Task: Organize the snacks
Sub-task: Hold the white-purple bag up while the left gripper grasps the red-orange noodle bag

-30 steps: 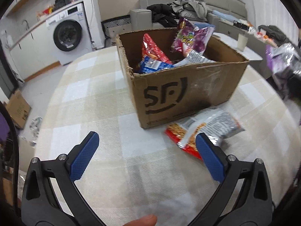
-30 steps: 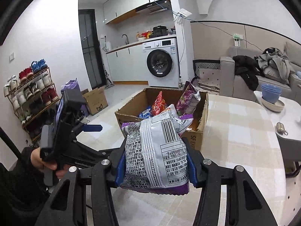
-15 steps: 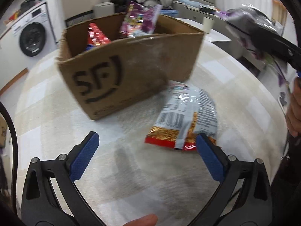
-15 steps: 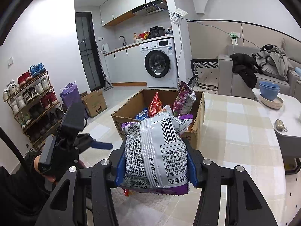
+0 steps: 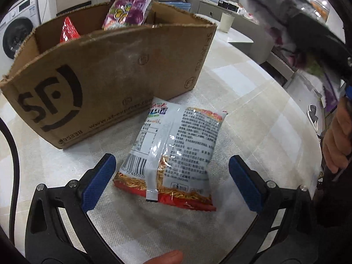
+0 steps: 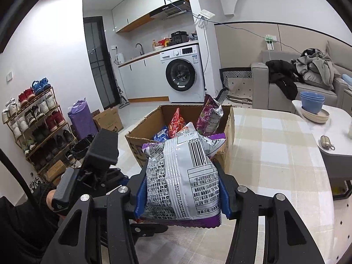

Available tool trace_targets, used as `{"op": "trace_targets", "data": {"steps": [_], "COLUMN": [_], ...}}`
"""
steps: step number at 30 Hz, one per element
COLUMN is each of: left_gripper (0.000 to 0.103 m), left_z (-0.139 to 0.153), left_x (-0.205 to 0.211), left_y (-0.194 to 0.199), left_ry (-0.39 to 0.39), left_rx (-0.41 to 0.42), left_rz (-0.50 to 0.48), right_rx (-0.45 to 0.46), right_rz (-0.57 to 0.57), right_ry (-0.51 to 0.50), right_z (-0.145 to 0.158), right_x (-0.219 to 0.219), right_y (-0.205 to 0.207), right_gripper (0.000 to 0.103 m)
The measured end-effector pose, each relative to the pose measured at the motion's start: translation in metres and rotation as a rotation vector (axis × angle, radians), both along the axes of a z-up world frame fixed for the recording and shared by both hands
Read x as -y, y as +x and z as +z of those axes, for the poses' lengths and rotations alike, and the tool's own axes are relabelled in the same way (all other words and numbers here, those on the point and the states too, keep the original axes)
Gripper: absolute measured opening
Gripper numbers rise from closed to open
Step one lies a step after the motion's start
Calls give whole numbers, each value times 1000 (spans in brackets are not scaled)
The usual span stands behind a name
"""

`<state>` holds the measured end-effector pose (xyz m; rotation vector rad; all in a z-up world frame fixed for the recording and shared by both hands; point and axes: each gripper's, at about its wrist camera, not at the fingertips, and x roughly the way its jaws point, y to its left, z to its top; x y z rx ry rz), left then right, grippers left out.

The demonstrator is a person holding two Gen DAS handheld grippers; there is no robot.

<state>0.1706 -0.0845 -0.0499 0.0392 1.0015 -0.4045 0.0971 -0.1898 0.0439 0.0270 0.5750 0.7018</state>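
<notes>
Left tongs (image 5: 171, 182) spread wide, released, low over the checked table (image 5: 253, 101), one blue pad on each side of a red-and-silver snack bag (image 5: 176, 151) without touching it. Bag lying flat, back side up, just in front of the cardboard box (image 5: 105, 70), its far edge close to the box wall. Right tongs (image 6: 181, 194) clenched on a silver-and-purple snack bag (image 6: 184, 176), held up in the air before the box. Inside the box, a red packet (image 5: 68, 30) and a purple packet (image 5: 127, 11) standing upright. Behind the box, a washing machine (image 6: 184, 74).
</notes>
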Motion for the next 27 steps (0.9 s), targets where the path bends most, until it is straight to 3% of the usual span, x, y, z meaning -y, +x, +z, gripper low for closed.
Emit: {"op": "trace_targets", "data": {"steps": [4,10,12,18,27], "left_gripper": [100,84,73,60,55], "left_z": [-8,-3,-2,4,10], "left_x": [-2,-4,-3,-11,-12], "left_y": [-5,-2,-2,-13,-22], "left_ry": [21,41,73,84,29], "left_rx": [-1,24,41,77,92], "left_rz": [28,31,33,54,52], "right_rx": [-3,-9,-11,-16,-18], "right_rz": [0,-3,-4,-10,-31], "right_ry": [6,15,15,22,46], "right_z": [0,-1,-2,-3,-2], "right_x": [1,2,2,2,7], "right_y": [1,3,4,5,6], "right_gripper": [53,53,53,53,53]}}
